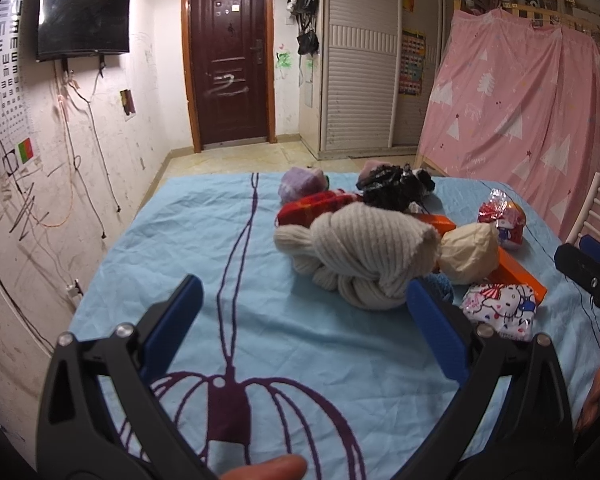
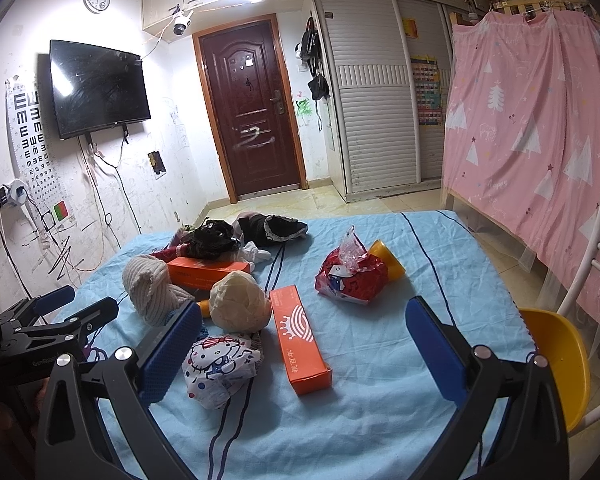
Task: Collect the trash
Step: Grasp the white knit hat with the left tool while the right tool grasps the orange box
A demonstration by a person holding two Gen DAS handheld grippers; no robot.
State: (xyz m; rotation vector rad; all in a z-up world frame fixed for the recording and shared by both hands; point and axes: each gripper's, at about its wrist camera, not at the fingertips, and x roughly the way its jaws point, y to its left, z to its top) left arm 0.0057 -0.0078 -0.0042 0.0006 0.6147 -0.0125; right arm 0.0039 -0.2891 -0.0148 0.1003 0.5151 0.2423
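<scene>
I note both tongs, left and right, spread wide and empty above the blue-clothed counter, presumably poised to choose among the trash: the orange box and cartoon-print wrapper lying nearest.

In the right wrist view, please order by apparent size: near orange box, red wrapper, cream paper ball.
1. near orange box
2. red wrapper, though farther away
3. cream paper ball, close to the wrapper; unsure
</scene>
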